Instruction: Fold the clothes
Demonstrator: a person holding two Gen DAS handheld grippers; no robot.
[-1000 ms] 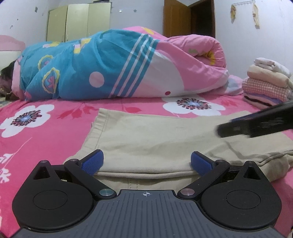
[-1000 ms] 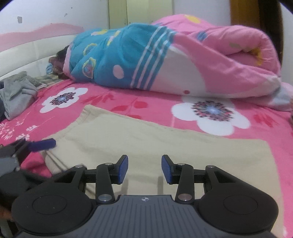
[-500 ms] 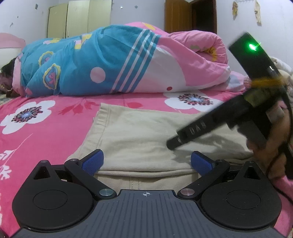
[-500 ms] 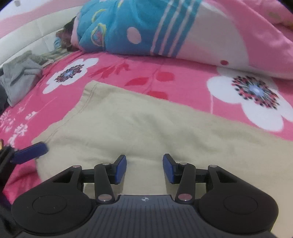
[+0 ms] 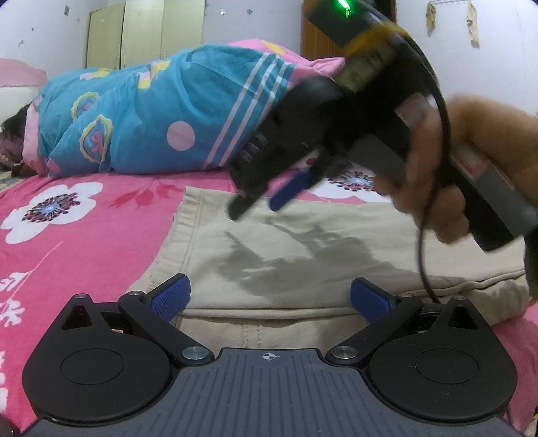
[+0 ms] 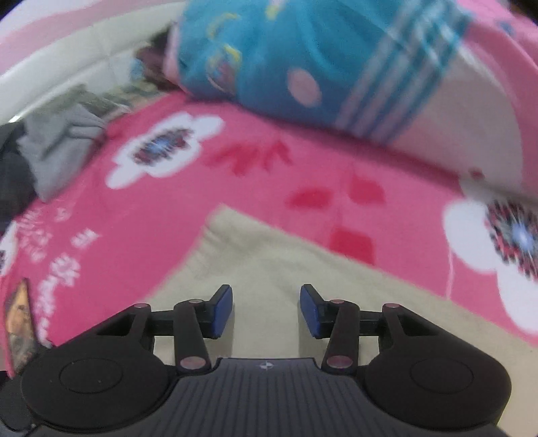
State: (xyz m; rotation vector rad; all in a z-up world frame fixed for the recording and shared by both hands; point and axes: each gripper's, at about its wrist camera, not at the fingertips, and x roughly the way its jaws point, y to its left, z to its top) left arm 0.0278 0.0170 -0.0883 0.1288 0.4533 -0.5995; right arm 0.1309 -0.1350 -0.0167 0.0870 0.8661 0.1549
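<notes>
Beige garment lies flat on the bed; left gripper wide at near hem, right gripper half-open, empty, above far-left corner: pinch both layers squarely.

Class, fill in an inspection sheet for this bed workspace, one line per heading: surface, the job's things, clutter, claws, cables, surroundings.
Surface: pink flowered bedsheet.
Job's things: beige garment lying flat, partly folded, near edge doubled over.
Clutter: grey clothes on the bed beyond the garment's left side; rolled blue and pink quilt behind.
Claws: left claw open at the garment's near edge; right claw open above the garment, nothing between its pads.
Cables: black cable hanging from the right-hand tool.
Surroundings: pale wardrobe, brown door, white wall.
</notes>
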